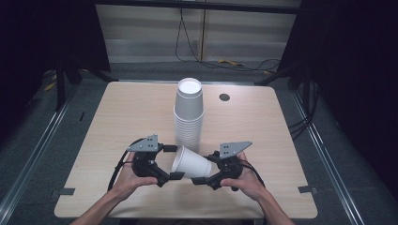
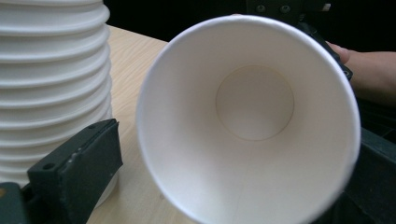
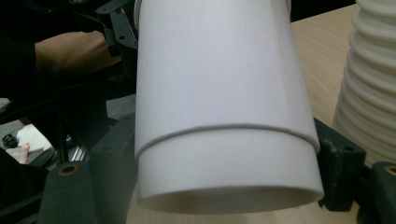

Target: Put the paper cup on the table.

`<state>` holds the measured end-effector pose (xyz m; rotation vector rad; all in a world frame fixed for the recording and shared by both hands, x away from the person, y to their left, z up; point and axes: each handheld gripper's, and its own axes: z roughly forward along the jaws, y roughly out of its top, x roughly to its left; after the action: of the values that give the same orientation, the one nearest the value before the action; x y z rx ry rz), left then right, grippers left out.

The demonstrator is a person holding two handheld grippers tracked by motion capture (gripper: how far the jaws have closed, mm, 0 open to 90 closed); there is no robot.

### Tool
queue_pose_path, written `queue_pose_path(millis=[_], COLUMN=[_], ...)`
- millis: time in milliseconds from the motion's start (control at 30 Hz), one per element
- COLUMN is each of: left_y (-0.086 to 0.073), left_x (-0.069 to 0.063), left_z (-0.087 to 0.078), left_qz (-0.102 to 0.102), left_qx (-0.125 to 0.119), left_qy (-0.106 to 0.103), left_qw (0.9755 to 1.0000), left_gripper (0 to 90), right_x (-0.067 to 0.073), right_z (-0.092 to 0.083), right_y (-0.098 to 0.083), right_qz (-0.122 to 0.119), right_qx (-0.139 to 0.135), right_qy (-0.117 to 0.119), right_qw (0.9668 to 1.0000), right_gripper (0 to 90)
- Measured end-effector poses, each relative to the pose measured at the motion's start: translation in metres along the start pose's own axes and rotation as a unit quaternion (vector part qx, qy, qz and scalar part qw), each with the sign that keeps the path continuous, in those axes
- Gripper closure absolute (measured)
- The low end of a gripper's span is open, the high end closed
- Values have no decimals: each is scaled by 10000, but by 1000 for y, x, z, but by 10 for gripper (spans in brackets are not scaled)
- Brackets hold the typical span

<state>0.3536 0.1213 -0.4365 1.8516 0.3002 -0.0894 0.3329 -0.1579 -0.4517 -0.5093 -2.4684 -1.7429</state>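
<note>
At the near edge of the counter (image 1: 117, 108), in front of the tall cup stack (image 1: 189, 112), I hold a single paper cup (image 1: 190, 164) sideways, my right hand-held gripper (image 1: 202, 179) clamping its base so my left hand-held gripper (image 1: 170, 162), jaws spread wide around the rim, can let go.

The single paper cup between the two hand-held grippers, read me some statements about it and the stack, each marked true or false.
1. The single cup lies on its side between the hand-held grippers. True.
2. Its open mouth faces the right hand-held gripper. False: the mouth faces the left hand-held gripper; the base end sits between the right one's jaws.
3. The cup stack stands upside down on the table. True.
4. The left jaws clamp the cup's rim. False: they stand open around it.
5. The stack has toppled. False: it stands upright.
</note>
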Motion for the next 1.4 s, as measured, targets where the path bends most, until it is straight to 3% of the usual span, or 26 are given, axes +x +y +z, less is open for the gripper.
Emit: queue_pose_path(millis=[433,833,867,1000,1400], left_y=[3,3,3,4,8], left_x=[-6,-6,-7,-6,-9], left_z=[3,5,5,5,3], left_qz=[247,179,181,144,285], left_qx=[-13,-63,-1,-11,150], left_qy=[-199,-265,-195,-271,-239], left_qw=[9995,9995,9996,9995,9992], left_gripper=[35,40,43,63,82], right_x=[5,6,6,4,6], right_z=[7,9,9,10,8], right_y=[3,4,4,3,4], right_qz=[-162,-217,-203,-257,-208], right_qx=[20,-31,-19,109,213], right_qy=[134,176,177,182,143], right_qw=[9998,9996,9996,9994,9995], right_gripper=[231,231,231,230,203])
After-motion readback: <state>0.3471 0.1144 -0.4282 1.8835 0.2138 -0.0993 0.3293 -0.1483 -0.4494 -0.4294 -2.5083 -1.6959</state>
